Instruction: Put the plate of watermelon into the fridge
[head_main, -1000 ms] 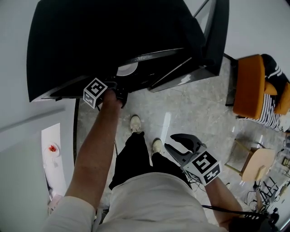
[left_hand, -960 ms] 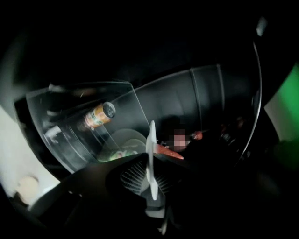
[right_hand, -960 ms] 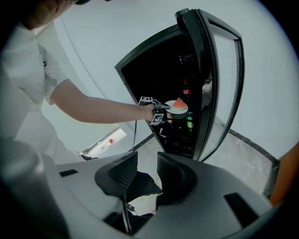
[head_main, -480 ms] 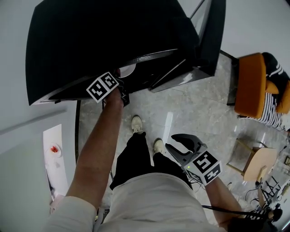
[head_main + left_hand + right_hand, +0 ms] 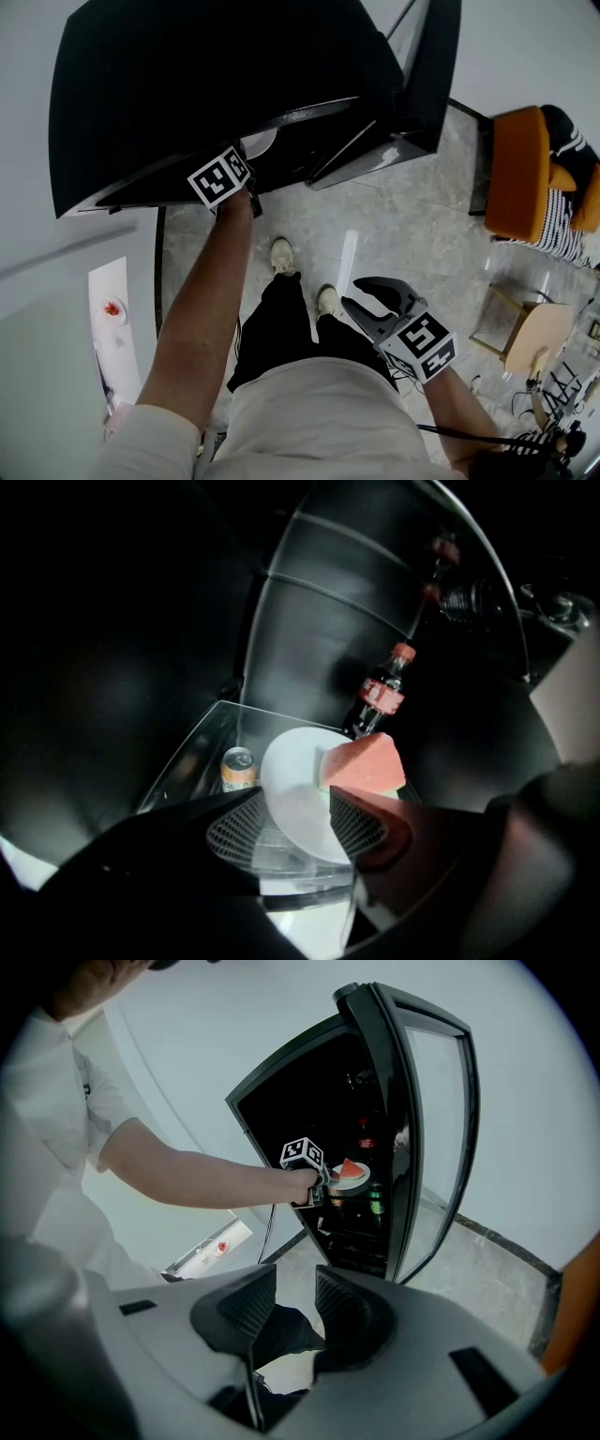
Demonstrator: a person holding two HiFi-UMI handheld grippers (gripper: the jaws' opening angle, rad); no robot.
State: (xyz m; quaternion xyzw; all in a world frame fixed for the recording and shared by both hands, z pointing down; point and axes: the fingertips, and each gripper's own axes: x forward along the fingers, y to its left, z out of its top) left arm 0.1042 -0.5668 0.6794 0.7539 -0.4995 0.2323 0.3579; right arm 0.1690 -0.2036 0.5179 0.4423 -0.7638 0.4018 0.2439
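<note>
Inside the dark fridge [image 5: 216, 84], a white plate [image 5: 291, 789] carrying a red watermelon wedge [image 5: 366, 761] rests on a glass shelf [image 5: 202, 752]. My left gripper [image 5: 298, 822] reaches into the fridge. Its jaws are opening on either side of the plate's near rim and no longer press on it. From the head view I see that gripper [image 5: 246, 183] at the fridge mouth, with a sliver of the plate [image 5: 261, 142] behind it. The right gripper view shows the wedge [image 5: 349, 1168] beside the left gripper [image 5: 319, 1185]. My right gripper [image 5: 370, 305] hangs open and empty near my right hip.
A cola bottle [image 5: 380, 694] stands behind the plate and a can [image 5: 237, 766] sits to its left on the shelf. The fridge door [image 5: 427, 75] stands open to the right. An orange chair [image 5: 520, 178], a wooden stool [image 5: 530, 337] and a white counter [image 5: 111, 309] surround me.
The left gripper's marker cube has turned and shifted right and up at the fridge opening. The right gripper has stayed where it was.
</note>
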